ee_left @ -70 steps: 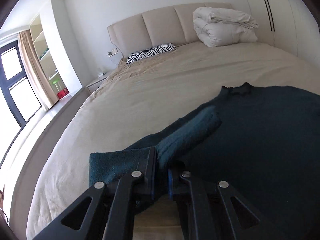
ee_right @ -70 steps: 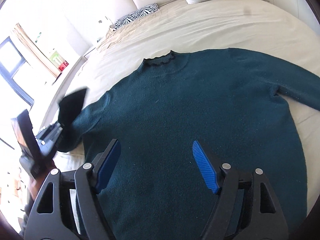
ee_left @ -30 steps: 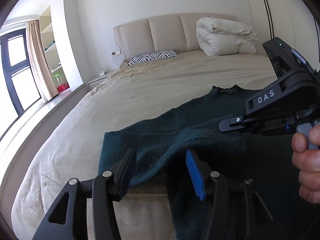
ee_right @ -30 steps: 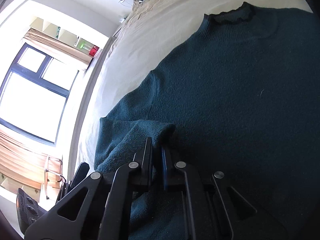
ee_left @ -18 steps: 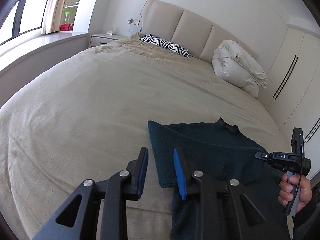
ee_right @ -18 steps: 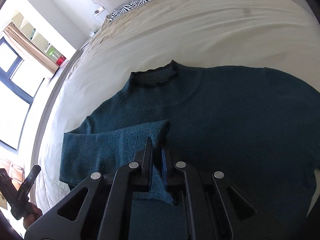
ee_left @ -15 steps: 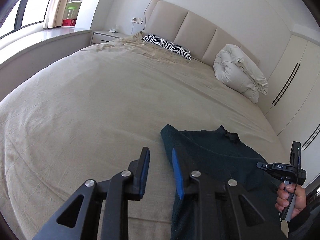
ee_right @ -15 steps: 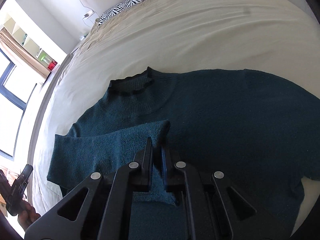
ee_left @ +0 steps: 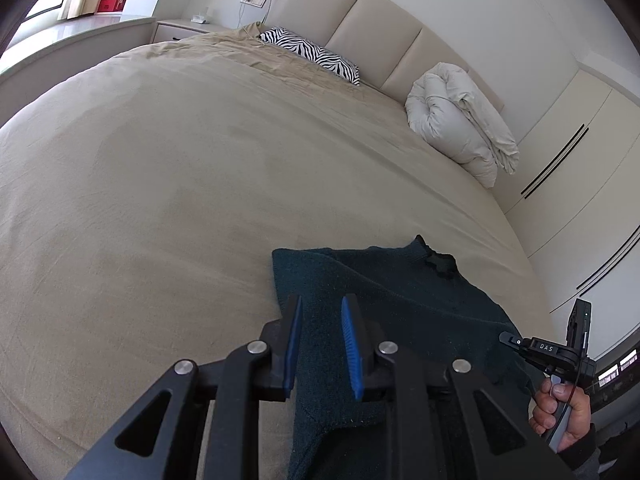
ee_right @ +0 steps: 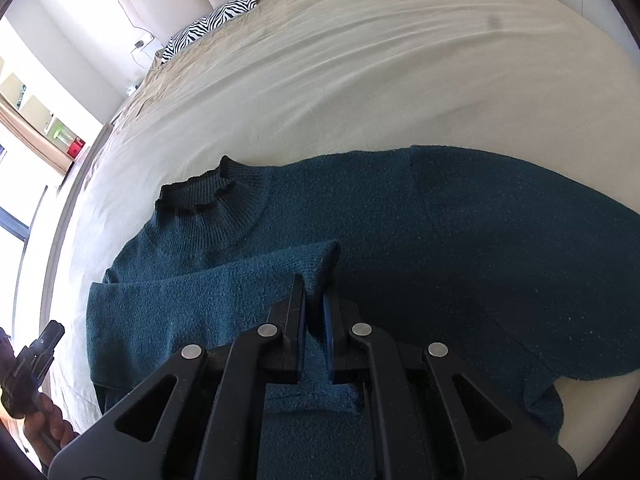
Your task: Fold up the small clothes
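Observation:
A dark teal knit sweater (ee_right: 480, 248) lies flat on the beige bed (ee_right: 360, 60), collar (ee_right: 196, 194) toward the headboard. Its left sleeve (ee_right: 224, 284) is folded across the chest. My right gripper (ee_right: 313, 300) is shut on the sleeve's cuff and holds it over the sweater's middle. My left gripper (ee_left: 319, 320) is open and empty, just above the sweater's folded left edge (ee_left: 320, 272). The right gripper's body (ee_left: 560, 354) shows at the far right of the left wrist view.
A zebra-print pillow (ee_left: 316, 56) and a rolled white duvet (ee_left: 460, 124) lie by the padded headboard (ee_left: 380, 12). A nightstand (ee_left: 180, 28) and a window ledge are at the left. Wardrobe doors (ee_left: 580, 160) stand at the right.
My left gripper let go of the sleeve and drew back to the left. My right gripper took the cuff and carried it right across the sweater's chest.

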The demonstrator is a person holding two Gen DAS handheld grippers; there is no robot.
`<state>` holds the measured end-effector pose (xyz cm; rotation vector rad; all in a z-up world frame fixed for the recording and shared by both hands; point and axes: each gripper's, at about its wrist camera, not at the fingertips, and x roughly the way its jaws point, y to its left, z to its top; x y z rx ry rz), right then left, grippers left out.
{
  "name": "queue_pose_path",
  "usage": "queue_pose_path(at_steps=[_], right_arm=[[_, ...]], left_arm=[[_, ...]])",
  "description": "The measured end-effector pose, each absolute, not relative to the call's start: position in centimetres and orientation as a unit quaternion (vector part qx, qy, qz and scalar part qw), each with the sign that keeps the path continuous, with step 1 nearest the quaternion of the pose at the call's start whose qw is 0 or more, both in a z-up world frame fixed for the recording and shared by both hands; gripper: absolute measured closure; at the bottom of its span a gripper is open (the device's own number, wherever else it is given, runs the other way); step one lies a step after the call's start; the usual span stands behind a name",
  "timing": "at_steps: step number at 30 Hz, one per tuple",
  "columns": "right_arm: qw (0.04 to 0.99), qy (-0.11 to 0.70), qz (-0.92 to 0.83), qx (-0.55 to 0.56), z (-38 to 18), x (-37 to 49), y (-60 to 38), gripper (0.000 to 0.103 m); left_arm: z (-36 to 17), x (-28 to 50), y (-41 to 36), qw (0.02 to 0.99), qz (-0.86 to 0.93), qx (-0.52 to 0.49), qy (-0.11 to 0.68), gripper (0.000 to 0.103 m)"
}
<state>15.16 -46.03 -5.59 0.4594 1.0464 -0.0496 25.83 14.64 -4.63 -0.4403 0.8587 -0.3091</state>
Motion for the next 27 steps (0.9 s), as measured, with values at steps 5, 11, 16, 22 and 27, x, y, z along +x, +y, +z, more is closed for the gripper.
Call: queue_pose_path(at_steps=[5,11,16,22,27], right_arm=[[0.838,0.496,-0.036,0.225,-5.9,14.0,-47.1,0.097],[0.835,0.501,-0.046,0.223,-6.4,13.8,-47.3,0.097],[0.826,0.509,-0.047,0.239,-7.8,14.4,-47.3,0.097],[0.822,0.511,-0.037,0.249,-8.3,14.5,-47.5,0.096],[0.818,0.51,-0.025,0.267,-8.6,14.6,-47.9,0.096]], left_arm=[[-5.9,27.2,14.3,0.866,-0.15,-0.216,0.425,0.081],[-7.0,28.3,14.0,0.863,-0.15,-0.208,0.435,0.081],[-7.7,29.8,13.9,0.853,-0.163,-0.228,0.439,0.081],[-11.5,33.3,13.4,0.818,-0.176,-0.243,0.49,0.099],[-12.2,33.2,14.4,0.798,-0.204,-0.275,0.496,0.101]])
